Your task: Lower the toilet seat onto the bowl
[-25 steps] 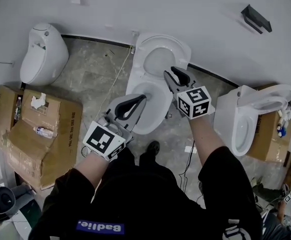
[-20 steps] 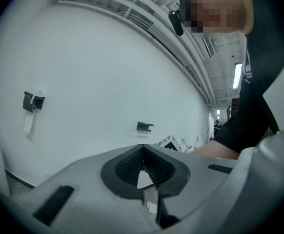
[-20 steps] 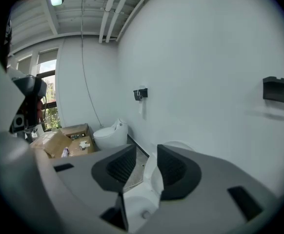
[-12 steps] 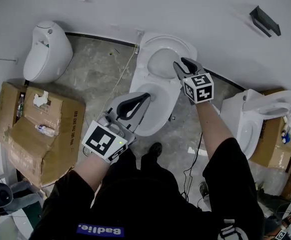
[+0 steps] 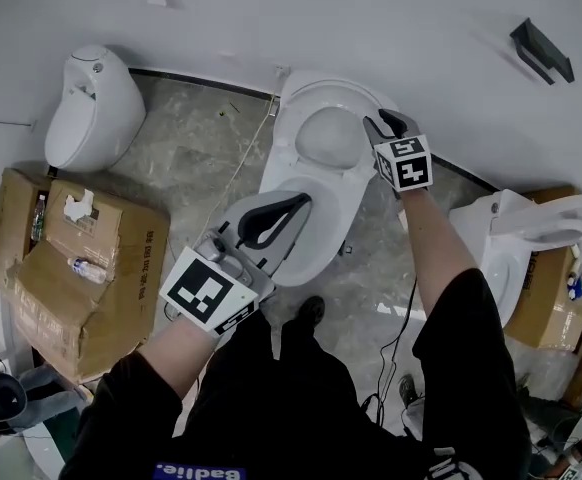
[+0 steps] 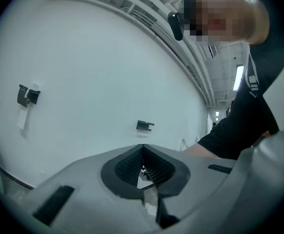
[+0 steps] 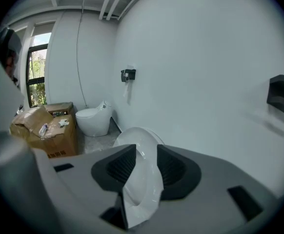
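A white toilet (image 5: 306, 248) stands against the wall in the head view, its seat (image 5: 331, 136) raised and leaning back toward the wall. My right gripper (image 5: 390, 121) is at the right edge of that seat. In the right gripper view the seat's white rim (image 7: 143, 179) sits between the jaws of the right gripper (image 7: 146, 152); they have just been opening and stand apart, and I see no pad pressing. My left gripper (image 5: 304, 201) hovers over the bowl's front, fingertips together and nothing held. In the left gripper view the left gripper (image 6: 143, 148) faces the bare wall.
A second toilet (image 5: 86, 108) stands at the far left and a third (image 5: 506, 243) at the right. Cardboard boxes (image 5: 71, 268) fill the left floor. A cable (image 5: 243, 153) runs over the floor by the bowl. A dark bracket (image 5: 541, 53) is on the wall.
My right gripper has moved from above the bowl toward the wall, reaching the raised seat's right edge. The left gripper has drifted slightly right.
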The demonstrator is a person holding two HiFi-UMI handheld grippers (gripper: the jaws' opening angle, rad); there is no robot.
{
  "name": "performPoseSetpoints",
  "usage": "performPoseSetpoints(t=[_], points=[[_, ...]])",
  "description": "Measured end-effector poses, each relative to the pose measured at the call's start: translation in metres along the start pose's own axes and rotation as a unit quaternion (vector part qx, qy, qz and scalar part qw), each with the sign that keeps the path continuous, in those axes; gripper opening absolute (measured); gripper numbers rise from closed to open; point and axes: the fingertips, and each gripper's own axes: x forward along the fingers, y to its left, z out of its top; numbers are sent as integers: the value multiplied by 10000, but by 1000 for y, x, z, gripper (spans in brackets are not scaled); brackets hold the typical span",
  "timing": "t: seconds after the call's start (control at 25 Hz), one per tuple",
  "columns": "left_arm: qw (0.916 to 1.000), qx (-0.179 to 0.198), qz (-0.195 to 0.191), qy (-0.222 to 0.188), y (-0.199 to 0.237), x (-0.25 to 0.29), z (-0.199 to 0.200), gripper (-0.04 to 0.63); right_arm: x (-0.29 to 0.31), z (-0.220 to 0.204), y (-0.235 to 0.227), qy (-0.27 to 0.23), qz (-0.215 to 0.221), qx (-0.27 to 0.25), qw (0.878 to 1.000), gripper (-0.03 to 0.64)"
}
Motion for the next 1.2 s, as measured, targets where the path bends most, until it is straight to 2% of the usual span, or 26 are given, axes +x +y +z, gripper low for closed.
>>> performPoseSetpoints(t=[0.2, 0.36, 0.72, 1.0, 1.2], points=[[10000, 28, 2, 74, 5, 4, -7, 15, 30, -17, -20, 361, -141, -463, 9982, 115], [9998, -137, 63, 142, 9, -2, -19, 15, 47, -28, -33, 562, -226, -715, 9956, 115], [9995, -149, 124, 264, 16, -15, -38, 15, 63, -37, -41, 974, -287, -1573, 9823, 114], [9983, -441, 152, 362, 7, -21, -45, 15, 61, -37, -40, 907, -397, -1538, 9831, 106], [9988, -350, 133, 330, -4, -21, -50, 15, 50, -38, -33, 826, -405, -1496, 9845, 98]])
